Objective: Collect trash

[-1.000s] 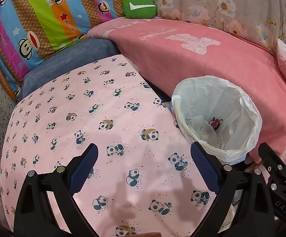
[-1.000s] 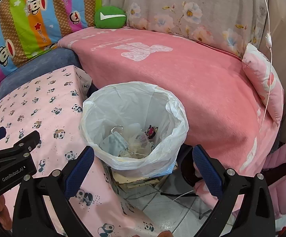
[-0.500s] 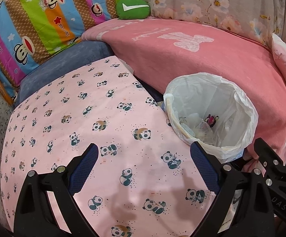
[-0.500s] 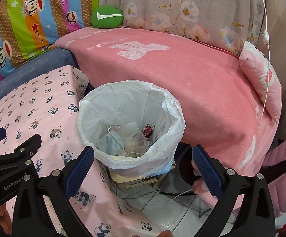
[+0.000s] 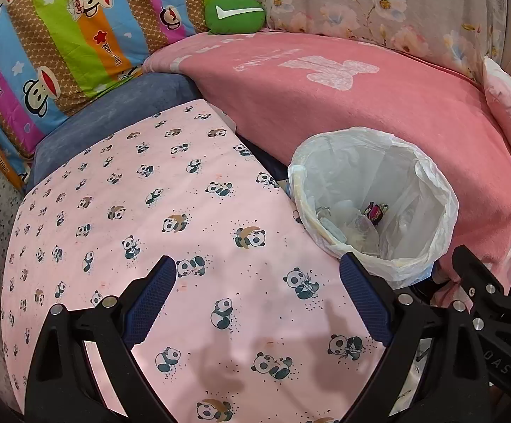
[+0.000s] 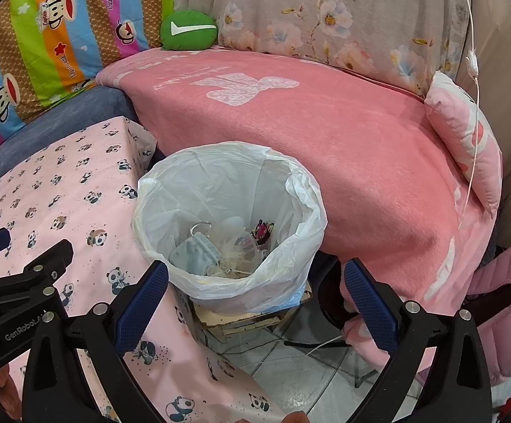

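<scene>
A bin lined with a white plastic bag (image 6: 301,190) stands beside the table and holds trash: a grey face mask (image 6: 195,257), clear wrappers and a dark wrapper (image 6: 262,229). The bin also shows in the left wrist view (image 5: 442,197). My left gripper (image 5: 257,275) is open and empty above the panda cloth. My right gripper (image 6: 255,282) is open and empty, just in front of the bin and above its near rim. The left gripper's body shows at the left of the right wrist view (image 6: 19,292).
The table wears a pink panda-print cloth (image 5: 132,218). A sofa with a pink blanket (image 6: 343,134) runs behind the bin, with a green cushion (image 6: 188,30), a pink pillow (image 6: 467,141) and a striped monkey-print cover (image 5: 61,35). A hanging white cord (image 6: 474,63) and tiled floor (image 6: 308,370) are at the right.
Both grippers have drawn back a little and tilted up; the bin sits slightly farther and lower in each view. Both stay open and empty.
</scene>
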Demonstrator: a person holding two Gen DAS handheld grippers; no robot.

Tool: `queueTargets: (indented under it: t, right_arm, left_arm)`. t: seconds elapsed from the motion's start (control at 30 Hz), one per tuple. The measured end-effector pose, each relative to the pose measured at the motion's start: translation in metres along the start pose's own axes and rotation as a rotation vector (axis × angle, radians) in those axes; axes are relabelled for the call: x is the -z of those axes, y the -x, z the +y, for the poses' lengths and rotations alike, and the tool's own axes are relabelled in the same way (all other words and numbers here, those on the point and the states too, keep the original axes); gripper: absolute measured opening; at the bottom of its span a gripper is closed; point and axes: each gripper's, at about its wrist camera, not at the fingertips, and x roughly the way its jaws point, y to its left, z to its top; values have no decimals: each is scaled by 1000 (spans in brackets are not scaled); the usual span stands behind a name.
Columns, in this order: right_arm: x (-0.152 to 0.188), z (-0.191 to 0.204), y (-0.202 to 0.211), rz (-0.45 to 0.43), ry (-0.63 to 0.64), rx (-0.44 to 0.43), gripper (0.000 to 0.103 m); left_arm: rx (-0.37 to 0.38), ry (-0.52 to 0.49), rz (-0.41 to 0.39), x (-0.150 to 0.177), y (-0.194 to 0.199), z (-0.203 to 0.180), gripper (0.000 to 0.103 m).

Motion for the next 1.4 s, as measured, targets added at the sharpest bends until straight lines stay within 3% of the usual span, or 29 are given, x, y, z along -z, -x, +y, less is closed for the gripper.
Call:
queueTargets:
  t: [0.87, 1.4]
  right_arm:
    - [1, -7, 0, 2, -19, 12, 96]
    - [4, -4, 5, -7, -19, 23, 96]
  left_arm:
    - [22, -19, 6, -2, -2, -7, 89]
    - [58, 7, 27, 1, -4, 10, 89]
